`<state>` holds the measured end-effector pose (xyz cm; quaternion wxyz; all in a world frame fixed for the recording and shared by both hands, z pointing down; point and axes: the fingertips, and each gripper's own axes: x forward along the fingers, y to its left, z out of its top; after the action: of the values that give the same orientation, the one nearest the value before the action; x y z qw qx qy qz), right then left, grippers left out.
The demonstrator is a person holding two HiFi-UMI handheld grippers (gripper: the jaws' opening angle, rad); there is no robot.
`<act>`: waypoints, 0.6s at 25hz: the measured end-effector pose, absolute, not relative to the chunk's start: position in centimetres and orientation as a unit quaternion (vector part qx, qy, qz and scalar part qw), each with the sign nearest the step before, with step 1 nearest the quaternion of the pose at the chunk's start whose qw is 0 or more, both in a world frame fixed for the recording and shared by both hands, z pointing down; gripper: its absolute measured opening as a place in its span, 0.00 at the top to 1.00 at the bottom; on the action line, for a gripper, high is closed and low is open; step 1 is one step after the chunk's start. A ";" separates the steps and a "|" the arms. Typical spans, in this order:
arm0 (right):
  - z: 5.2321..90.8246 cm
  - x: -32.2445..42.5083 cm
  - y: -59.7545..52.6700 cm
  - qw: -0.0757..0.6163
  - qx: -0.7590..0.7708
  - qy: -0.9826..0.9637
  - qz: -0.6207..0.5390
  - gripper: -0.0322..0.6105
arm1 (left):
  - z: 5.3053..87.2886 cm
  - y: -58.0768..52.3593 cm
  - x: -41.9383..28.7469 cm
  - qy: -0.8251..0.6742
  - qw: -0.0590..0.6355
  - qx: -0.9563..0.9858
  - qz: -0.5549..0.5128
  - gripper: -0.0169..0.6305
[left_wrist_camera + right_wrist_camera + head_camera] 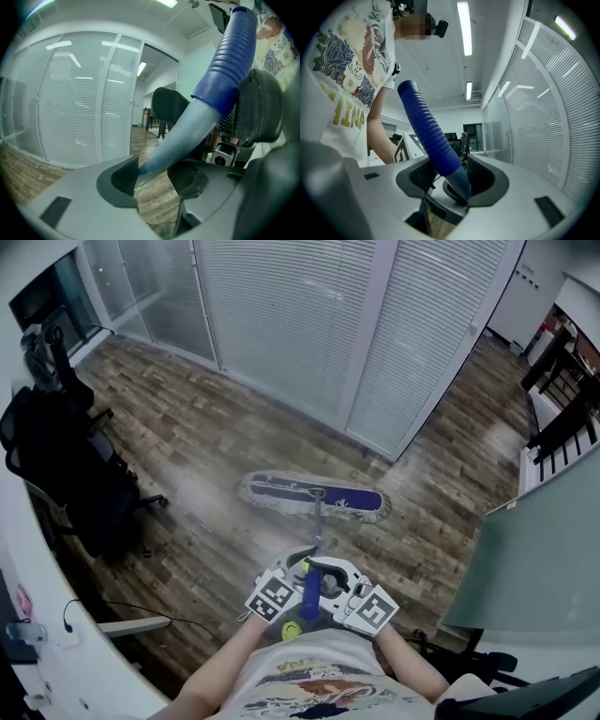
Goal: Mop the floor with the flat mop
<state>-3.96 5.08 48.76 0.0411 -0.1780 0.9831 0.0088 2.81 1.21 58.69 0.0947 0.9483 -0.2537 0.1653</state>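
You are clenching the fingers of the left gripper (154,176) and the right gripper (451,177) around the mop handle (311,594). The mop head (314,495) is lying flat on the wooden floor (206,446) ahead of you.

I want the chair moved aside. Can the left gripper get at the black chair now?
Probably not yet: the left gripper is shut on the handle, and the chair stands well off to the left across the floor.
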 end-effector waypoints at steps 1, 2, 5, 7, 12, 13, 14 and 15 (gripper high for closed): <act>48.8 -3.8 3.7 0.044 -0.179 0.983 0.009 0.66 | 58.8 -0.1 3.0 -0.252 0.094 0.948 0.167 0.71; 48.8 -3.5 2.4 0.043 -0.179 0.983 0.009 0.66 | 58.8 -1.5 3.3 -0.251 0.094 0.948 0.169 0.71; 49.0 -2.5 -2.2 0.037 -0.177 0.983 0.009 0.66 | 58.6 -6.1 4.2 -0.254 0.094 0.947 0.170 0.71; 48.8 -1.9 -5.6 0.043 -0.176 0.983 0.008 0.66 | 58.6 -9.6 4.7 -0.257 0.093 0.946 0.173 0.71; 49.0 0.8 -14.5 0.038 -0.171 0.985 0.003 0.66 | 58.4 -18.4 7.2 -0.258 0.092 0.944 0.181 0.71; 49.0 1.3 -16.2 0.036 -0.170 0.985 0.002 0.66 | 58.3 -20.2 7.6 -0.259 0.092 0.944 0.182 0.71; 49.0 1.7 -17.9 0.036 -0.170 0.985 0.001 0.66 | 58.2 -21.8 8.0 -0.260 0.092 0.944 0.183 0.72; 48.9 2.2 -19.5 0.038 -0.169 0.985 -0.001 0.66 | 58.1 -23.5 8.5 -0.261 0.092 0.943 0.184 0.72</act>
<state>2.20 -19.51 48.92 0.0377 -0.1691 0.9849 -0.0006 8.47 -23.50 58.15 0.0915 0.9433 -0.2607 0.1841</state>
